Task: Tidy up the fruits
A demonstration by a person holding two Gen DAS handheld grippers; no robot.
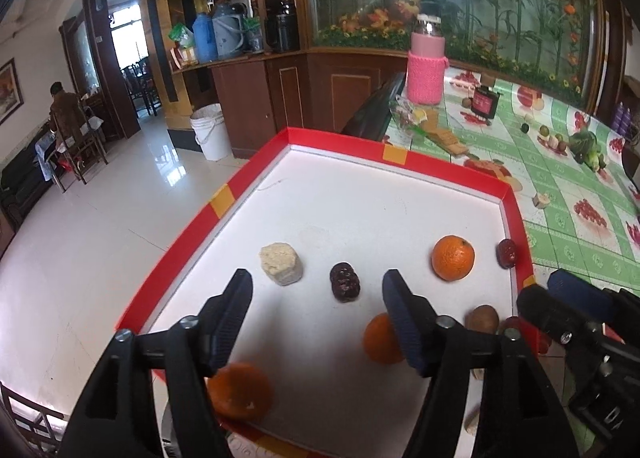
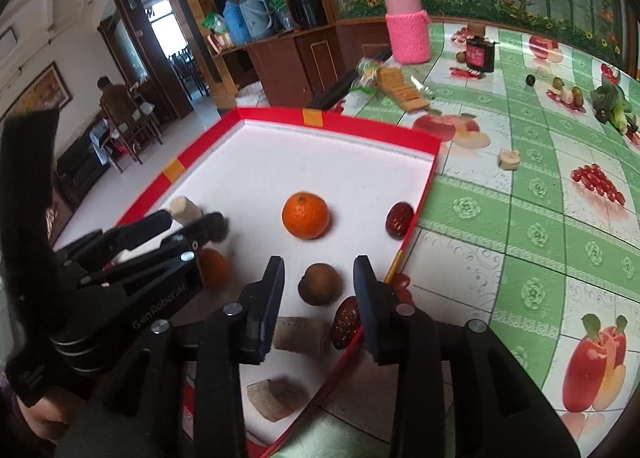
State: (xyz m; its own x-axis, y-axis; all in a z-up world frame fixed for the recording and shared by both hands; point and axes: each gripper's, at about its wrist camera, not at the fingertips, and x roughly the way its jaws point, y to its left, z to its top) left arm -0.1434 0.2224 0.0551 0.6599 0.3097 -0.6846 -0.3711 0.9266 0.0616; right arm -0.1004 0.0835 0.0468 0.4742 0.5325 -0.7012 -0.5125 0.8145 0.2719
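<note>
A red-rimmed white tray (image 1: 188, 234) holds the fruit. In the left wrist view my left gripper (image 1: 316, 276) stands open over the tray floor, with a dark red date (image 1: 345, 282) just past its tips. A beige chunk (image 1: 281, 264) lies to the date's left, and an orange (image 1: 453, 258) and another date (image 1: 507, 253) to its right. A second orange (image 1: 378, 340) is half hidden by the right finger, and a third (image 1: 240, 390) is blurred low down. My right gripper (image 2: 319, 264) is open around a brown round fruit (image 2: 321, 284), pads apart from it.
A date (image 2: 346, 322) and two beige pieces (image 2: 302, 334) lie near the right gripper's fingers. On the green fruit-print tablecloth (image 2: 520, 238) stand a pink-sleeved bottle (image 2: 408, 33), crackers (image 2: 400, 87) and a black box (image 2: 480, 53). A white bucket (image 1: 210, 131) stands on the floor.
</note>
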